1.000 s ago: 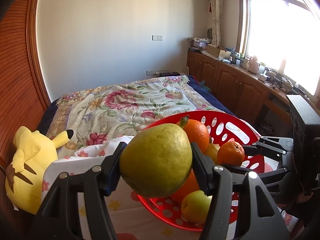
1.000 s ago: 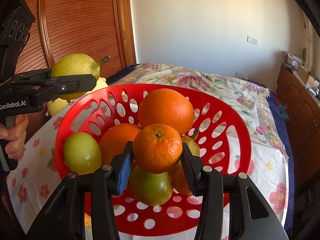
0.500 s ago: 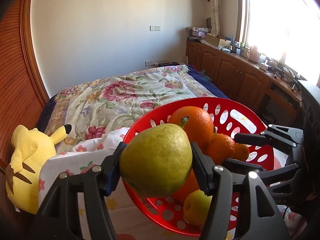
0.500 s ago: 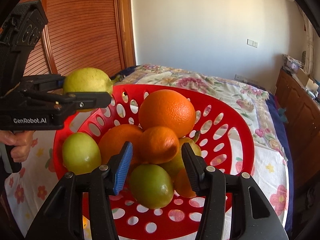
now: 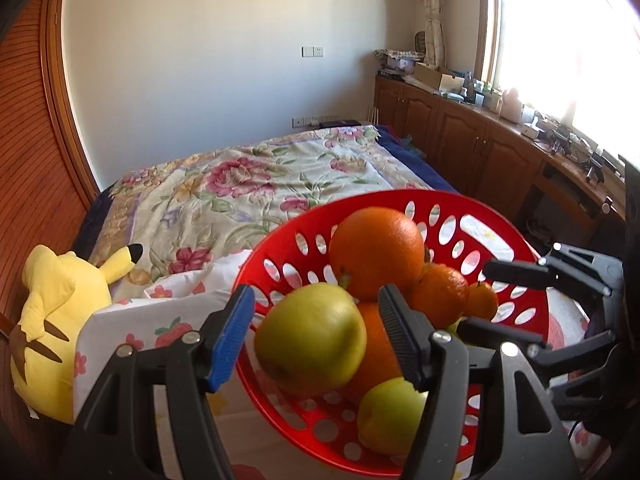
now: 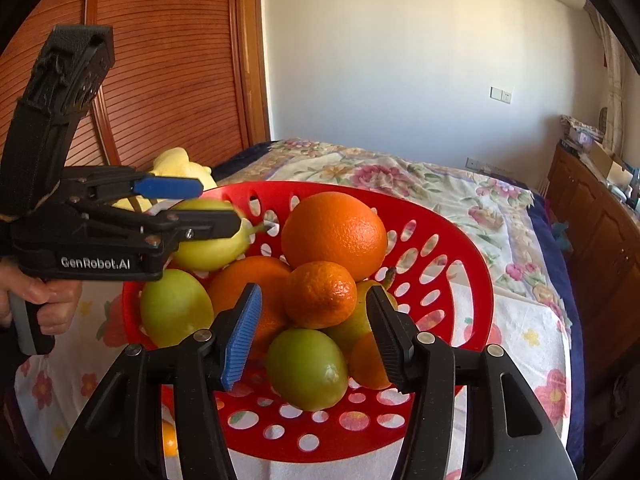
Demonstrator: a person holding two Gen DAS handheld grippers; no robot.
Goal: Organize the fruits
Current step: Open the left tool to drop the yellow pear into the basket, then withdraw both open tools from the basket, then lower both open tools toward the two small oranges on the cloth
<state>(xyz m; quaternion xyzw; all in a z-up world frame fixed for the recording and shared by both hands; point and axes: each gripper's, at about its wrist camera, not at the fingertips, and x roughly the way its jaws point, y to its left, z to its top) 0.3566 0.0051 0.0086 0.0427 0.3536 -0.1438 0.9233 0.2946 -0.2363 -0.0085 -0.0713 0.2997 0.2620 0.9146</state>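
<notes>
In the left wrist view, the left gripper (image 5: pixel 316 344) is above the near-left rim of the red basket (image 5: pixel 404 204). Its jaws are opening, and the yellow-green pear (image 5: pixel 310 334) sits between them. There is a clear gap at the blue pad on the 9 o'clock side; the other pad is just beside the fruit or touching it, I cannot tell which. The pear seems to rest on the pile, against the big orange (image 5: pixel 376 252) at 1 o'clock.

In the right wrist view, the right gripper (image 6: pixel 312 336) has its jaws opening too, free on both sides of the mandarin (image 6: pixel 320 294), which lies on the heap below the big orange.

I judge the step is releasing both fruits into the basket. Next, each gripper should draw back without knocking the pile.
</notes>
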